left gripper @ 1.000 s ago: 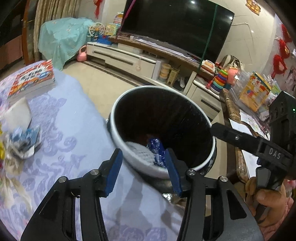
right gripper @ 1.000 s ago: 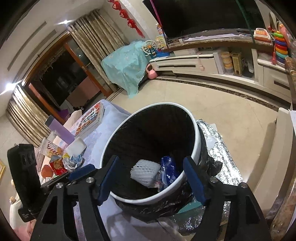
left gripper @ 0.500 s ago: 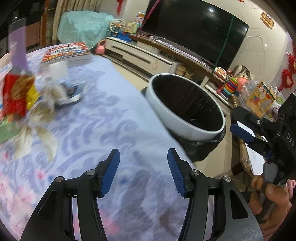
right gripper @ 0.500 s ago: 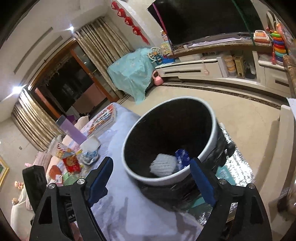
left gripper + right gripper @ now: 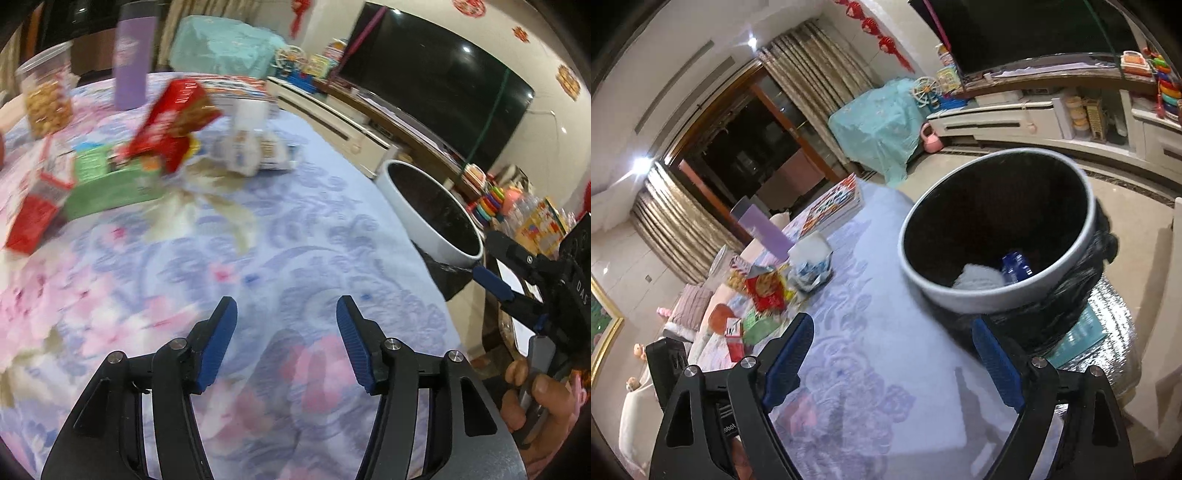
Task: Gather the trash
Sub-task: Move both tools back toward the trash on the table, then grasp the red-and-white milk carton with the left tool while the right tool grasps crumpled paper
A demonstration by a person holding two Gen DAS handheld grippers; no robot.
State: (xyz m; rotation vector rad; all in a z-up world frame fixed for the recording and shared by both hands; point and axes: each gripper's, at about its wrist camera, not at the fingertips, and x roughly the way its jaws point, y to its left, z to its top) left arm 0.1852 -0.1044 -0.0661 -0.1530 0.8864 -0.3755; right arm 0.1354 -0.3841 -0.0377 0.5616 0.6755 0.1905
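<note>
Two pieces lay in the bin (image 5: pixel 997 295), wrappers (image 5: pixel 162 122) remained on the counter (image 5: pixel 295 240), left gripper (image 5: pixel 286 343) opening empty, right gripper (image 5: pixel 892 362) wide, empty.

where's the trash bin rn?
The trash bin sits off the table's far edge, right of centre in the right wrist view, black liner bunched beneath it. In the left wrist view it's at right, beside the right gripper.
</note>
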